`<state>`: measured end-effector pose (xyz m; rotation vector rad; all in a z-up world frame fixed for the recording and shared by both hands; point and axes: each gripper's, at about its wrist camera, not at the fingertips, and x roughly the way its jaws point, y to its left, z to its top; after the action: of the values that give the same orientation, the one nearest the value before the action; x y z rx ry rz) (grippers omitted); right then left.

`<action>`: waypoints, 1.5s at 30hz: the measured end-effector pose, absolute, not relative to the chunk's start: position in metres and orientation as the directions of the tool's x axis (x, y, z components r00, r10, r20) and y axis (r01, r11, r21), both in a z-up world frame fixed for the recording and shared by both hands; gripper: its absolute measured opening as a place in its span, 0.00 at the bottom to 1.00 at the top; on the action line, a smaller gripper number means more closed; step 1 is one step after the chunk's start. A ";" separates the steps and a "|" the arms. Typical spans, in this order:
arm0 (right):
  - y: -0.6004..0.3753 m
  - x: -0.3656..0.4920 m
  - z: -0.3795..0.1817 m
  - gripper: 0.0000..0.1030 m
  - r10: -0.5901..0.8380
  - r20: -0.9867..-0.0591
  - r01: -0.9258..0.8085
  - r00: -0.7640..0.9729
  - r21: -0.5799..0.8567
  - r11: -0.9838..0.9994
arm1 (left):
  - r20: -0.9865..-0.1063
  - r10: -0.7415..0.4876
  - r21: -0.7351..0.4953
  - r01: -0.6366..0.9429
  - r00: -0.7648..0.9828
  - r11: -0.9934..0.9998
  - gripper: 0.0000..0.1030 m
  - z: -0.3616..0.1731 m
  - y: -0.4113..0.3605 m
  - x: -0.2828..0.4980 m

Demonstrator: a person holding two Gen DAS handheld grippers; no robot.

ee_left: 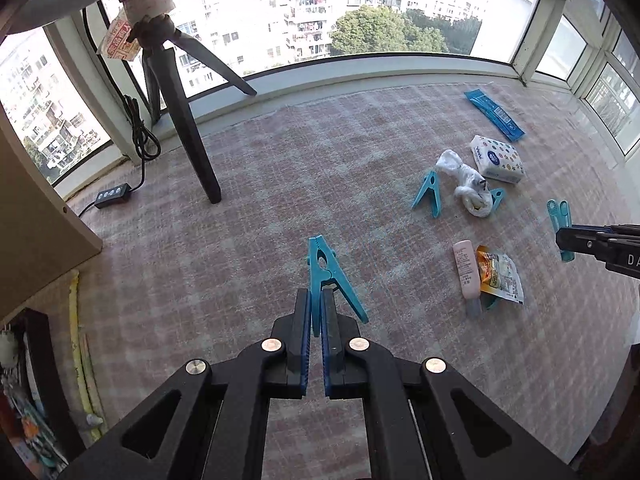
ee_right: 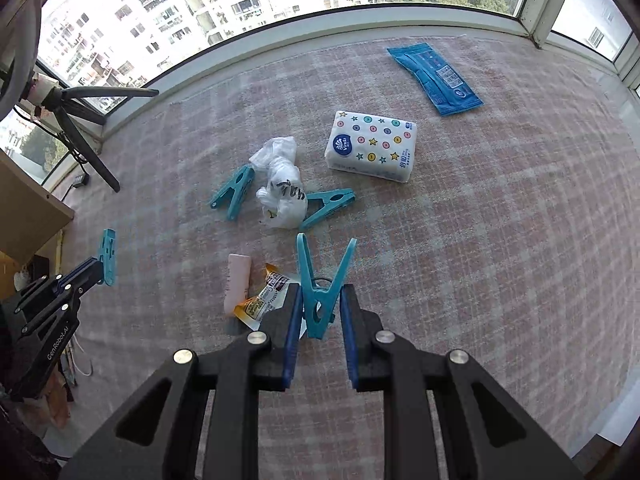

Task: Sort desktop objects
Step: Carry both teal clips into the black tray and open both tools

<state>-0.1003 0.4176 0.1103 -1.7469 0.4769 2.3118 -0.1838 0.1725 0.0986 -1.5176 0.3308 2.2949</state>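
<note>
My left gripper (ee_left: 316, 300) is shut on a teal clothes peg (ee_left: 326, 272), held by one handle with its jaws pointing away, above the checked cloth (ee_left: 280, 184). It appears at the left of the right wrist view as the left gripper (ee_right: 102, 268) with its peg (ee_right: 109, 256). My right gripper (ee_right: 320, 300) is shut on a second teal peg (ee_right: 320, 292), its two handles spread upward; in the left wrist view that right gripper (ee_left: 562, 240) and peg (ee_left: 560, 220) show at the right edge. Two more pegs (ee_right: 234, 196) (ee_right: 328, 206) lie beside a crumpled white plastic bag (ee_right: 280, 184).
A tissue pack (ee_right: 372, 146), a blue wet-wipe packet (ee_right: 436, 78), a pink tube (ee_right: 238, 280) and an orange snack packet (ee_right: 260, 304) lie on the cloth. A black tripod (ee_left: 188, 120) and power strip (ee_left: 112, 196) stand at the left by the window; a wooden cabinet (ee_left: 36, 208) borders the left.
</note>
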 end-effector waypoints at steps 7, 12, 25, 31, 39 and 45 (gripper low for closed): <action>0.332 -0.104 0.131 0.18 -0.071 -0.950 -0.222 -0.305 0.143 -0.965 | -0.907 0.137 0.000 -0.327 -0.398 -0.945 0.04 0.127 0.089 -0.154; 0.258 -0.108 0.151 0.18 -0.112 -0.940 -0.116 -0.323 0.157 -0.981 | -0.892 0.105 0.006 -0.244 -0.440 -0.970 0.04 0.153 0.018 -0.136; 0.026 -0.119 0.188 0.18 -0.201 -0.918 0.148 -0.341 0.159 -0.976 | -0.881 -0.053 0.071 -0.020 -0.470 -0.997 0.04 0.179 -0.189 -0.100; -0.074 -0.131 0.185 0.18 -0.226 -0.921 0.233 -0.317 0.156 -0.960 | -0.885 -0.083 0.063 0.057 -0.457 -0.996 0.04 0.172 -0.273 -0.090; -0.177 -0.149 0.180 0.18 -0.241 -0.926 0.312 -0.289 0.147 -0.939 | -0.891 -0.109 0.062 0.121 -0.440 -0.991 0.04 0.164 -0.350 -0.094; -0.215 -0.156 0.180 0.27 -0.235 -0.928 0.342 -0.290 0.129 -0.931 | -0.889 -0.134 0.082 0.136 -0.438 -0.987 0.62 0.163 -0.374 -0.097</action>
<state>-0.1560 -0.2145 0.1802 -2.0227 -0.1672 2.8552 -0.0972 -0.3740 0.1632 -1.7346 -0.0030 2.8082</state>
